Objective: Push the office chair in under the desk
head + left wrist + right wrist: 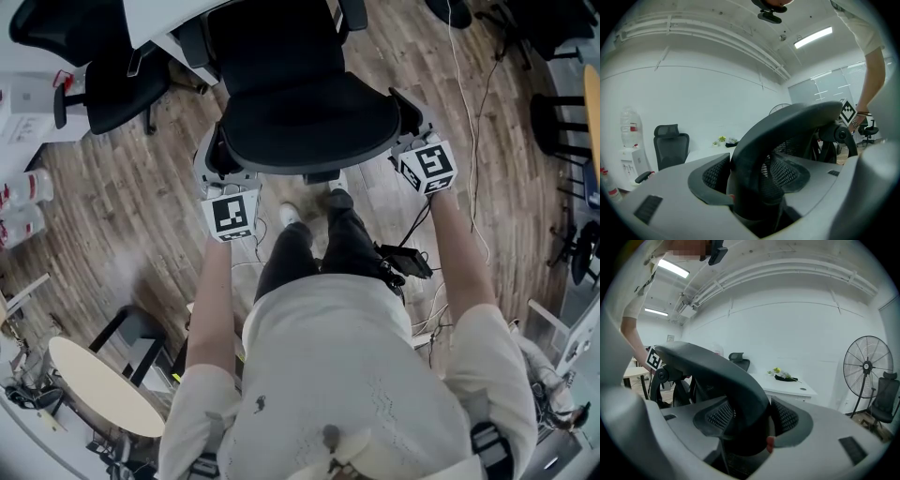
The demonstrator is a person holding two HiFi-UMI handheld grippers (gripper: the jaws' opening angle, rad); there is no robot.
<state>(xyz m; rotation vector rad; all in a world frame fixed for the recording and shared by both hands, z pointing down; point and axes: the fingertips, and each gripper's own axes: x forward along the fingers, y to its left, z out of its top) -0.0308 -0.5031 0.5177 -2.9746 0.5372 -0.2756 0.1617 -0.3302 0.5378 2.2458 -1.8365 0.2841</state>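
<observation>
Office chair (309, 117) straight ahead of my fingers, its front at the edge of the white bench (167, 22), my left fingers (670, 197) closed tight on its black back rim, my right fingers (825, 437) clamped on the rim's other side

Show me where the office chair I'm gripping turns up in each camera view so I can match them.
Head view: the office chair sits top centre, between the left gripper and right gripper.
Left gripper view: its black frame fills the lower centre, clamped in the jaws.
Right gripper view: the frame arcs from left to lower centre, clamped likewise.
Shared landmark: the white desk beyond the chair.
</observation>
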